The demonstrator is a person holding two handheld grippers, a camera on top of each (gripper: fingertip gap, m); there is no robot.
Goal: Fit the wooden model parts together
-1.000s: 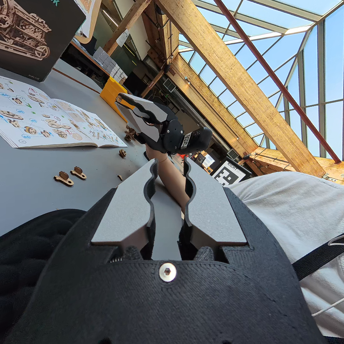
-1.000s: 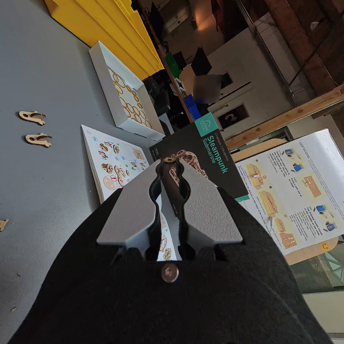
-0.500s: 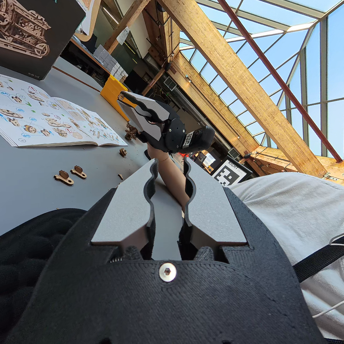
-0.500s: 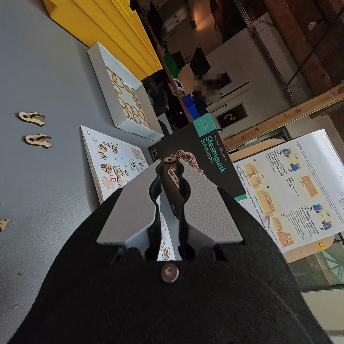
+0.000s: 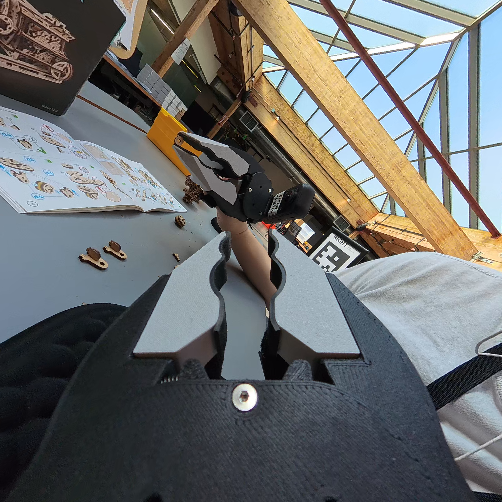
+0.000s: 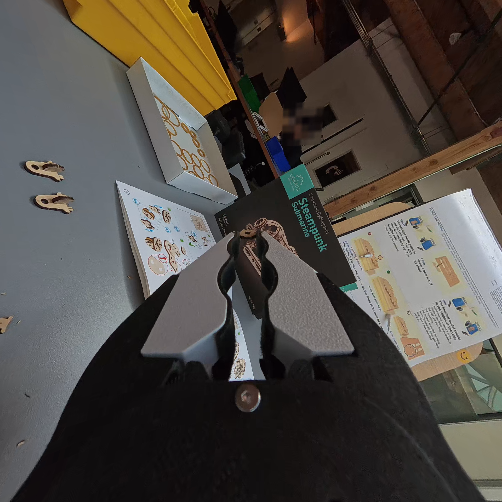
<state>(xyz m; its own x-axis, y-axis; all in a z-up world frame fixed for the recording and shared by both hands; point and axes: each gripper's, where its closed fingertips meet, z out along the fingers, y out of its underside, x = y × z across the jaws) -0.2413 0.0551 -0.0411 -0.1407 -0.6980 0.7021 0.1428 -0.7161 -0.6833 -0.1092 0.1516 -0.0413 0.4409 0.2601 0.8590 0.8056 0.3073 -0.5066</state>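
- The right gripper (image 6: 246,235) is pinched on a small wooden disc (image 6: 247,233) at the very fingertips, raised off the table (image 6: 68,114). The bite is shallow, so keep the squeeze steady and do not twist the wrist fast.
- The left gripper (image 5: 248,241) has its fingers apart with nothing between them; it sits low near the table's near edge and is free to steady the mate.
- The likely mate, a small brown sub-assembly (image 5: 191,191), stands just past the open instruction booklet (image 5: 81,173), under the right gripper. I would bring the disc down square over it.
- Two flat keyed pieces (image 5: 103,254) lie side by side toward the near edge, and a small wheel (image 5: 179,220) sits near the booklet's corner; keep them undisturbed.
- The dark kit box (image 6: 285,233) stands behind the booklet.
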